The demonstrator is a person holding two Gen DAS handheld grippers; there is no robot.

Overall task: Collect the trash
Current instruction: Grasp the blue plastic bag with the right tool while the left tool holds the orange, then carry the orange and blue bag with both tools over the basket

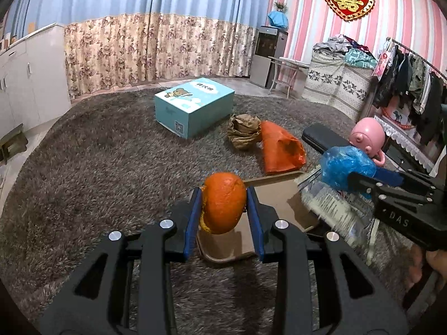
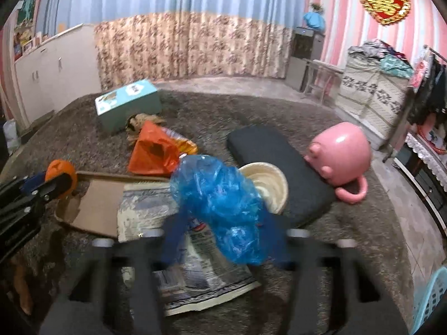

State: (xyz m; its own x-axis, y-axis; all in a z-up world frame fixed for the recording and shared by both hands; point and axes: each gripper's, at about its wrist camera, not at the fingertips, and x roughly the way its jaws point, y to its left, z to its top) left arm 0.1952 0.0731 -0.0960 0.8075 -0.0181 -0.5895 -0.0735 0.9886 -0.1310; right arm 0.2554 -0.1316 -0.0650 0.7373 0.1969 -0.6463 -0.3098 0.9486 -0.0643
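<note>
- Carpet [image 1: 83, 167]: shaggy brown, covers the floor. Loose trash lies on it: cardboard sheet [image 2: 97, 203], newspaper [image 2: 145, 212], orange plastic bag [image 1: 279, 150], crumpled brown paper [image 1: 243, 134].
- Pale blue basket [image 2: 433, 298], only an edge showing at lower right in the right wrist view; possibly the bin, cannot confirm.
- Right gripper [image 2: 223, 234]: jaws drawn in on a crumpled blue plastic bag [image 2: 218, 203], held above the newspaper. View blurred.
- Left gripper [image 1: 223, 209]: jaws partly closed, pads pressing both sides of an orange peel [image 1: 223, 203], lifted over the cardboard.
- Judgement: both loads secured; carry them level, keep the squeeze steady. The thin bag may slip, the peel may tear.
</note>
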